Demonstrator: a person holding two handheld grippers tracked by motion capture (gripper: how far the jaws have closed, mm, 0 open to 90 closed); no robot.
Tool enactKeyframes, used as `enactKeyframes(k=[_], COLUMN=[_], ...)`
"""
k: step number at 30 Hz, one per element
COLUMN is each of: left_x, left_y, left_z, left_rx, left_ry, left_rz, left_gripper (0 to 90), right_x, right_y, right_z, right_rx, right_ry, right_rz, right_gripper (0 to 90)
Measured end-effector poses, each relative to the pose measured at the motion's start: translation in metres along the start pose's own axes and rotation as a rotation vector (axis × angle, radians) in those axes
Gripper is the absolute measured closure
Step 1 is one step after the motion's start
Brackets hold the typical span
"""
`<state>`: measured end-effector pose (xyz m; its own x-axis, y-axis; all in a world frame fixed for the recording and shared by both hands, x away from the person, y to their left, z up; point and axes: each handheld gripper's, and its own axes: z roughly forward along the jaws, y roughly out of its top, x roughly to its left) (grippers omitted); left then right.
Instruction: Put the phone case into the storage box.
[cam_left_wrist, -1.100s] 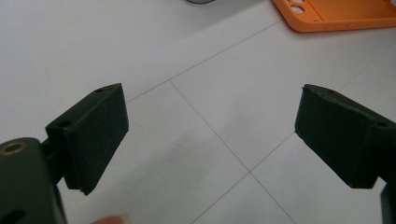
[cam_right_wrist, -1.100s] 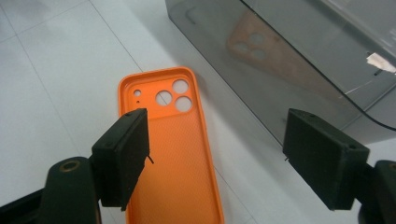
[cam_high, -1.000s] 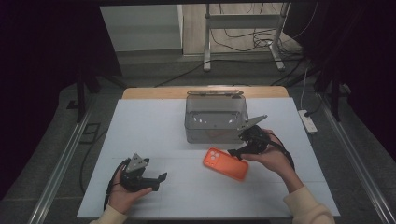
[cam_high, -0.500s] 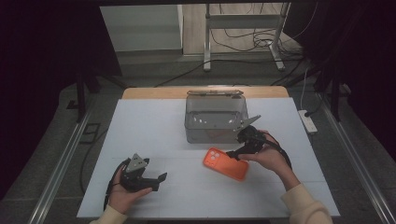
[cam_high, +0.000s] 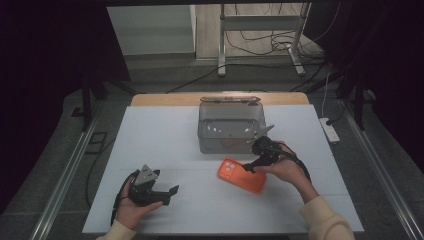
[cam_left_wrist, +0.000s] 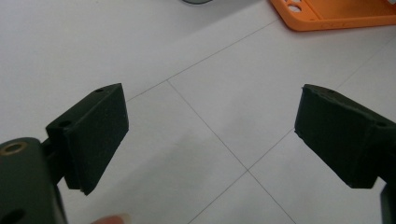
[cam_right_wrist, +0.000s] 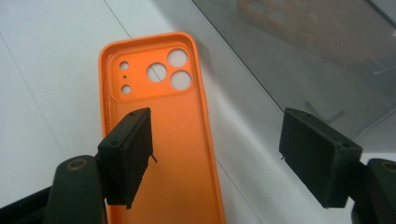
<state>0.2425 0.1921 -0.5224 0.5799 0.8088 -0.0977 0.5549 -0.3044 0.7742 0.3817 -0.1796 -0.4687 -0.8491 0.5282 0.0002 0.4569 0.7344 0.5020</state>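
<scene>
An orange phone case (cam_high: 241, 175) lies hollow side up on the white table (cam_high: 165, 135), camera cut-outs toward the far left. My right gripper (cam_high: 253, 163) hovers open over its right edge. In the right gripper view one jaw hangs above the case (cam_right_wrist: 159, 116) and the other above bare table beside it, with the gripper (cam_right_wrist: 217, 135) holding nothing. At the near left, my left gripper (cam_high: 169, 193) rests open in a hand and points right. In its own view the left gripper (cam_left_wrist: 210, 105) has bare table between its jaws, and the case (cam_left_wrist: 336, 14) lies far ahead.
A grey metal box (cam_high: 230, 127) with an open top stands just behind the case, its wall (cam_right_wrist: 317, 51) close to my right jaw. A wooden strip (cam_high: 150, 99) runs along the table's far edge. Floor rails flank both sides.
My right gripper has come down and nearer, from beside the box front to just over the case's right edge. The left gripper and the case have stayed put.
</scene>
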Motion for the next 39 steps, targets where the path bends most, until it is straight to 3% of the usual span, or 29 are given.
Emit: enactKeyframes(k=[16,39], left_x=[0.0,0.0], left_y=[0.0,0.0], left_z=[0.001,0.001], left_rx=[0.009,0.012], left_ry=[-0.005,-0.005], left_rz=[0.002,0.005], left_gripper=[10.1,10.3], right_x=[-0.003,-0.006], right_y=[-0.002,-0.003], right_z=[0.011,0.025], right_rx=[0.061,0.149], right_ry=[-0.012,0.01], right_rz=[-0.012,-0.012], right_gripper=[28.0,44.8])
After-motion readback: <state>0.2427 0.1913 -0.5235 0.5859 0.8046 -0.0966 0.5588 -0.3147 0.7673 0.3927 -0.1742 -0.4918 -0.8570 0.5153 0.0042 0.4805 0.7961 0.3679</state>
